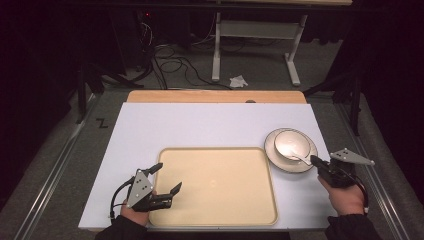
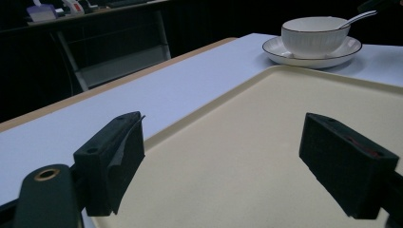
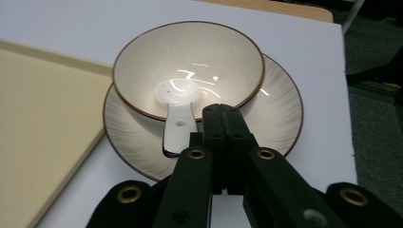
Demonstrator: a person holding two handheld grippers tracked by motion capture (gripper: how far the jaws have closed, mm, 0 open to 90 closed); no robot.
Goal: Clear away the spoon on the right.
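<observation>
- The right gripper (image 3: 223, 116) has its jaws clenched flat against each other with nothing between them. The tips sit just beside the spoon (image 3: 177, 124) handle, over the near rim of the bowl (image 3: 187, 71).
- The spoon rests with its head in the bowl and its handle over the rim, towards the right gripper (image 1: 316, 161). This probably leaves the handle free to grasp.
- The bowl stands upright on the plate (image 3: 280, 118). The plate lies on the white table (image 1: 200, 125), just beside the right edge of the tray (image 1: 217, 187).
- The left gripper (image 1: 167, 178) is released, with jaws spread wide and nothing held. It hovers over the tray's near left corner, apparently on standby.
- The tray (image 2: 266, 142) surface is bare. It is judged to be the destination for the tableware.
- Count: one bowl (image 2: 314, 37), one plate (image 2: 311, 57), one spoon (image 2: 359, 18), one tray, two grippers.
- Judgement: the right jaws must open before the spoon can be grasped.
</observation>
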